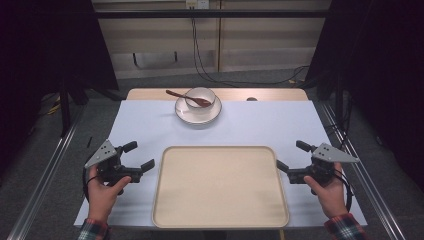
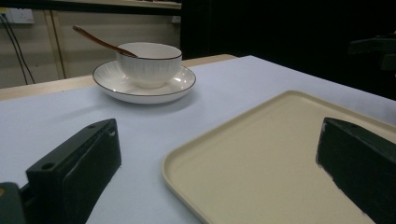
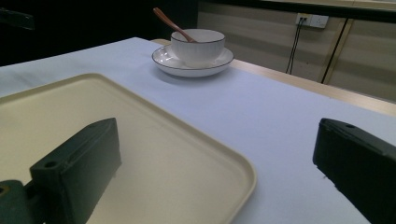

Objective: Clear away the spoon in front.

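Observation:
A cream tray [image 1: 220,187] lies empty at the table's front middle. At the back middle a white bowl [image 1: 201,96] stands on a white plate [image 1: 198,116], with a brown spoon [image 1: 187,96] resting in the bowl, handle up to the left. My left gripper [image 1: 140,155] is held open just left of the tray, and my right gripper [image 1: 291,155] is held open just right of it; both are empty. In the left gripper view the bowl [image 2: 149,63] and tray [image 2: 261,154] lie ahead of the spread jaws. The right gripper view has the bowl [image 3: 198,46] beyond the tray [image 3: 140,140].
A pale sheet [image 1: 260,125] covers the table, and a wooden strip [image 1: 270,94] shows along its far edge. Cables [image 1: 200,60] hang down the back wall. Metal rails [image 1: 45,170] run along the floor on both sides, with dark curtains beyond.

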Demonstrator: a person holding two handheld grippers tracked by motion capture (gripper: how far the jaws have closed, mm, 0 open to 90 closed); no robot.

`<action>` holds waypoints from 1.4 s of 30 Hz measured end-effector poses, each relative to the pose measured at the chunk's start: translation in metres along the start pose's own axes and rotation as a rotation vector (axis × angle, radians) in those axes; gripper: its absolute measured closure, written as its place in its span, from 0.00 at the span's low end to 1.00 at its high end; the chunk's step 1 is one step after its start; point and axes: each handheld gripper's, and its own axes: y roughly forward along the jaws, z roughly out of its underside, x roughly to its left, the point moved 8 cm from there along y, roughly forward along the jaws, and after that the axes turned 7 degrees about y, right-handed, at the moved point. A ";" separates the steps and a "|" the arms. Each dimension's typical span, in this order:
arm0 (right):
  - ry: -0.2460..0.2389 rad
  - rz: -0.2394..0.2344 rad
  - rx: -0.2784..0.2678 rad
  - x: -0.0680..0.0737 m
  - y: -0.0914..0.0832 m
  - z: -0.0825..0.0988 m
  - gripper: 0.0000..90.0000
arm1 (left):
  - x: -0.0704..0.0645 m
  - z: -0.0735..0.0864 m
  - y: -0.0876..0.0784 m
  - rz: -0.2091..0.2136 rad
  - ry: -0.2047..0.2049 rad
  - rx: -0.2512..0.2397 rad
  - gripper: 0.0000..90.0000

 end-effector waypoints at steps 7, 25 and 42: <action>-0.001 -0.009 0.004 0.003 0.002 0.001 0.02 | 0.001 0.001 0.003 -0.009 0.002 0.004 0.00; -0.003 -0.027 0.017 0.004 0.004 0.004 0.02 | 0.007 -0.006 0.039 -0.002 -0.041 0.030 0.00; 0.002 -0.035 0.022 0.005 0.005 0.005 0.03 | 0.025 -0.028 0.073 -0.068 -0.038 0.006 0.02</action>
